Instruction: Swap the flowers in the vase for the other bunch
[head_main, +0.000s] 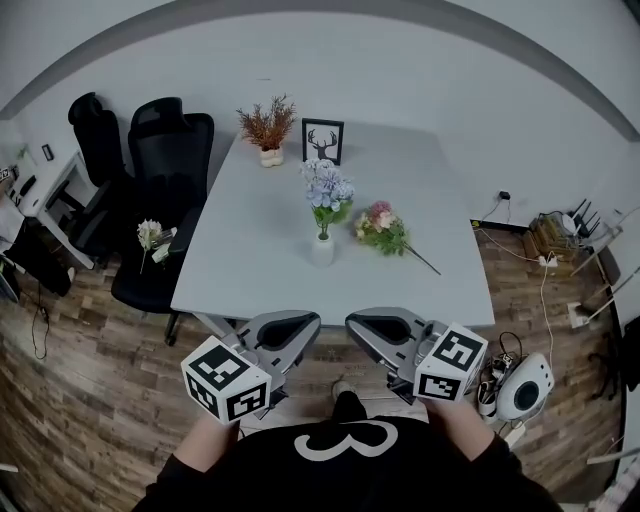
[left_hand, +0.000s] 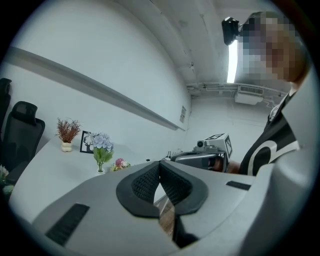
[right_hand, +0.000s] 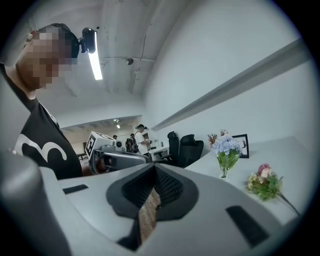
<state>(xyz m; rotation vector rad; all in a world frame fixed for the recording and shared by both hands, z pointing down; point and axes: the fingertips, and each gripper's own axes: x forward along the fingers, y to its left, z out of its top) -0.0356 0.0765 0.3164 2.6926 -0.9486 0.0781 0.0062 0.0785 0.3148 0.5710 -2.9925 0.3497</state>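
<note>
While parked tip to tip just off the near edge of the white table (head_main: 430, 285), at 6 o'clock from the vase (head_main: 322, 249), touching nothing: left gripper (head_main: 312, 323) and right gripper (head_main: 355, 324), each with a marker cube at the hand end.

Left gripper (left_hand: 160, 166), by its own view: closed right up, black pads meeting at the tips, nothing caught between them, only wooden floor showing through the slit lower down.

Right gripper (right_hand: 154, 170), by its own view: likewise closed tip to tip and empty-handed.

Upright near the middle of the table, the white vase, filled with the blue flowers (head_main: 327, 188).

At 3 o'clock from the vase, near but apart from it, lying flat on the tabletop: the pink bunch (head_main: 381, 227), long stem trailing toward 4 o'clock.

At 12 o'clock, by the far edge: a framed deer picture (head_main: 322, 141). At 11 o'clock, beside the frame: a dried reddish plant (head_main: 267, 124) in a small pot.

Off the table at 9 o'clock, on the seat of a black chair (head_main: 170, 150): a white bunch (head_main: 152, 238).
</note>
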